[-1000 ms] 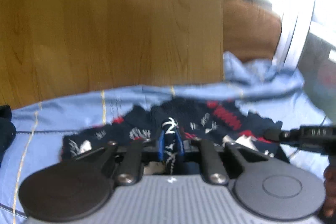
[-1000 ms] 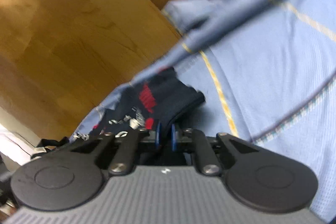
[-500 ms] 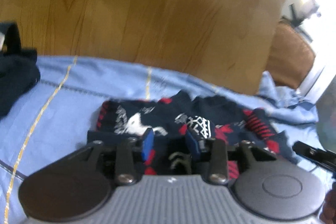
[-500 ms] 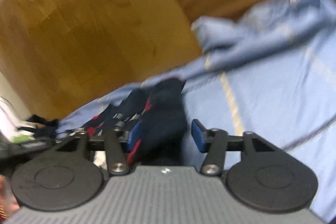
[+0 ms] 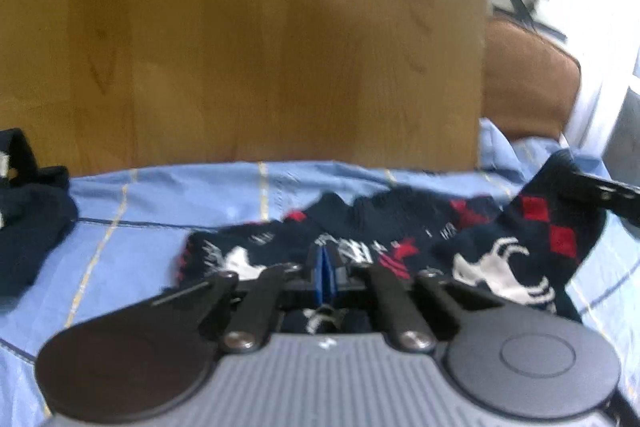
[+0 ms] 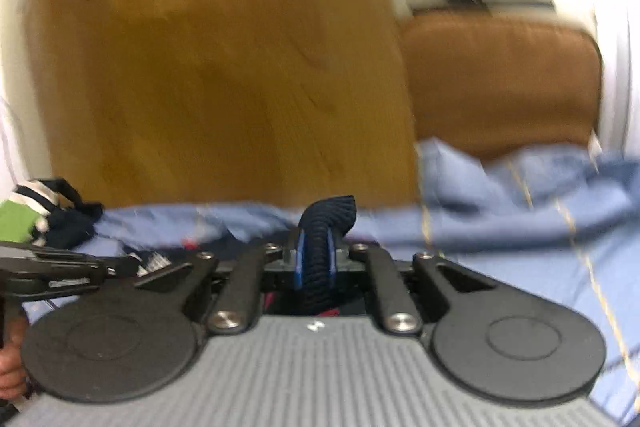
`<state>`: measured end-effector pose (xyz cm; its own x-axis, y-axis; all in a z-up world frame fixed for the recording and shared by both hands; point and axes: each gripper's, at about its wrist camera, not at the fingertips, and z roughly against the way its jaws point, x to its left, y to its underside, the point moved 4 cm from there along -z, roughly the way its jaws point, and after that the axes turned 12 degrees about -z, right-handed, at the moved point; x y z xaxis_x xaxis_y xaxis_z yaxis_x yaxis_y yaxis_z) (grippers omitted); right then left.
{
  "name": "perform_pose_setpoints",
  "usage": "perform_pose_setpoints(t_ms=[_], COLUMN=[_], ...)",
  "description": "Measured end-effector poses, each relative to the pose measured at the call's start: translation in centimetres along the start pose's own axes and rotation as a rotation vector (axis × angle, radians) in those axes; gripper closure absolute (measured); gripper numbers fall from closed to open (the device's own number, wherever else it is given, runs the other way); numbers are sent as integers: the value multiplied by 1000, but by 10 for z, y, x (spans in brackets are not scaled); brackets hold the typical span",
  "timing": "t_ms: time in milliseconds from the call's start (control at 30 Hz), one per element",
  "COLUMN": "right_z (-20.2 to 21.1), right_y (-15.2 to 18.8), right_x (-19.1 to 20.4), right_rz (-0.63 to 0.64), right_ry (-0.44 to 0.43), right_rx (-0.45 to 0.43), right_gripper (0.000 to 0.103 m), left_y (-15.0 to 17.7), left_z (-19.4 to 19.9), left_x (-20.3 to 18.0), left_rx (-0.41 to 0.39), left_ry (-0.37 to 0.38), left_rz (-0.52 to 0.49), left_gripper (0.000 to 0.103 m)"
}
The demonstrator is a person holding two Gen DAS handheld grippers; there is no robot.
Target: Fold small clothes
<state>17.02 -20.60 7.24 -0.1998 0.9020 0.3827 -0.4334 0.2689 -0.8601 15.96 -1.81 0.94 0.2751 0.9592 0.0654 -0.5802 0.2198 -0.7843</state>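
A bed with a blue sheet (image 5: 168,203) sits in front of a big wooden board (image 5: 280,47). A dark sock (image 5: 400,227) with red and white shapes lies in the middle of the bed, near the board. The left tool (image 5: 325,269) is closed tight with nothing seen between its blue pads. The right tool (image 6: 315,259) is closing on the ribbed end of the sock (image 6: 326,223), and that end is lifted up. To fold well, I think the right tool should carry this end over the flat part, line up the edges, then let go gently.
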Motion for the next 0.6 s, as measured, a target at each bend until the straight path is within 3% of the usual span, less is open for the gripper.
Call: perform_pose_setpoints(t_ms=[67, 233, 333, 367, 433, 533, 567, 600], right_z=[4, -6, -10, -11, -25, -55, -54, -46], right_y=[-12, -32, -35, -32, -13, 33, 42, 44], right_x=[14, 31, 31, 26, 3, -43, -52, -56], right_rz=[-19, -335, -479, -483, -452, -347, -318, -321], right_ry=[-70, -337, -480, -474, -350, 27, 49, 12], right_rx=[-10, 77, 82, 74, 109, 264, 277, 248], right_gripper=[89, 89, 89, 89, 88, 81, 80, 74], left_y=[-2, 0, 5, 6, 6, 6, 6, 7], left_z=[3, 9, 7, 6, 4, 0, -2, -4], left_x=[10, 44, 53, 54, 50, 34, 27, 22], left_rx=[1, -5, 10, 15, 21, 37, 43, 50], left_ry=[-2, -6, -19, -17, 1, 20, 22, 20], left_rz=[32, 176, 208, 211, 207, 154, 128, 104], left_gripper=[98, 96, 96, 95, 92, 83, 78, 72])
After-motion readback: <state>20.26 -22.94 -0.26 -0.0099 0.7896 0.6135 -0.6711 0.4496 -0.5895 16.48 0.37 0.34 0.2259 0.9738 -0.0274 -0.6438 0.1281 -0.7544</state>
